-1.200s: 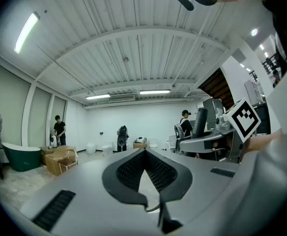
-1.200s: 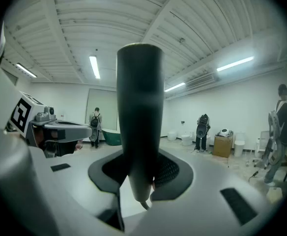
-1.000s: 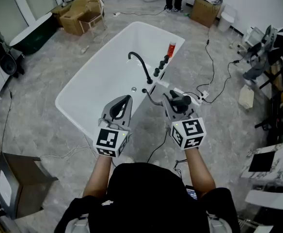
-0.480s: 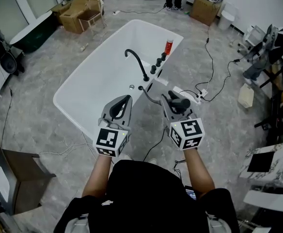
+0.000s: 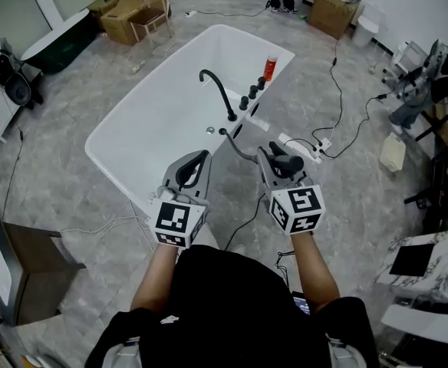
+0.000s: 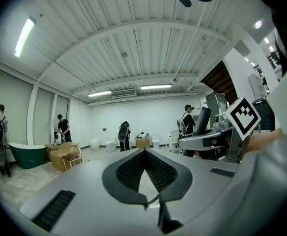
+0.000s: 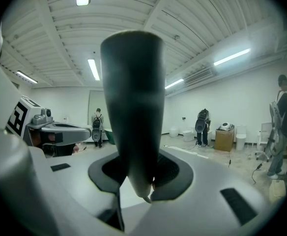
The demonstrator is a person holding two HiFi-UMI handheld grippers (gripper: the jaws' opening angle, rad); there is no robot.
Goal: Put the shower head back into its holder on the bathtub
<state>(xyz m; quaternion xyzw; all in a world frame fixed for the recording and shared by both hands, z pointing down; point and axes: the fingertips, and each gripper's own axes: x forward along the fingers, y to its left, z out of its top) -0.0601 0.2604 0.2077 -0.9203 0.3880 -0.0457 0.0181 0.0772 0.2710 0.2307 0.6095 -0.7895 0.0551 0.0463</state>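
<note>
The shower head [image 5: 286, 162] is clamped in the jaws of the right gripper [image 5: 276, 158], just off the near side of the bathtub [image 5: 163, 121]. Its spray face is not seen. The left gripper [image 5: 201, 158] is closed on nothing, over the bathtub's near rim. The holder cannot be picked out among the black fittings [image 5: 247, 98] on the rim.

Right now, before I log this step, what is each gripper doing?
Left gripper: closed, empty.
Right gripper: closed on the shower head.
</note>
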